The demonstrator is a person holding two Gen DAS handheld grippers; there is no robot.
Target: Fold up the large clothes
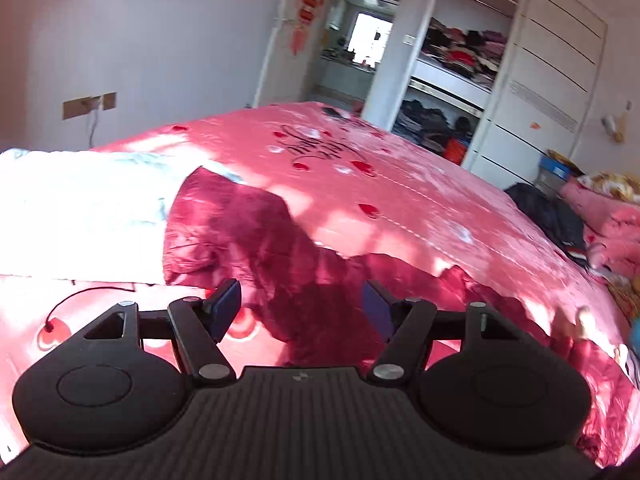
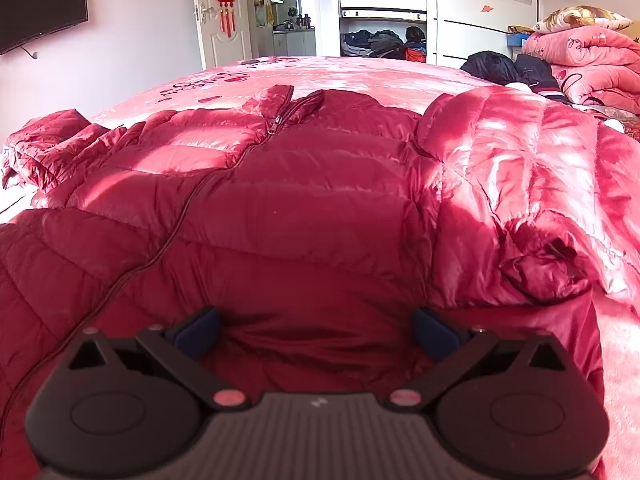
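The red puffer jacket [image 2: 304, 208] lies spread face up across the pink bed cover [image 2: 360, 76], zip partly open near the collar [image 2: 304, 102]. One sleeve [image 2: 516, 184] is already laid over toward the body; the other [image 2: 44, 136] trails off to the far side, bunched. In the left wrist view only a dark, blurred part of the jacket [image 1: 256, 236] shows, next to a pale quilt [image 1: 76, 204].

The right gripper [image 2: 316, 330] sits low over the hem, jaws spread wide, with a shallow ridge of fabric between the pads. Neither pad seems to press on it, so I judge nothing is held. The left gripper [image 1: 302, 306] is also open and empty, hanging above the jacket with clear space between its fingers.

Risks from here, as I judge them:
- The shell is slick and puffy. A pinch that takes only the top layer would lift the front panel and leave the back behind, so the fold would come out skewed.
- The folded sleeve rests loosely, so pulling the hem up could slide it back off.
- The open zip lets the two fronts move apart if only one side is grabbed.
- The left view is smeared, so aiming that gripper at an edge now could miss and catch the bed cover or quilt instead
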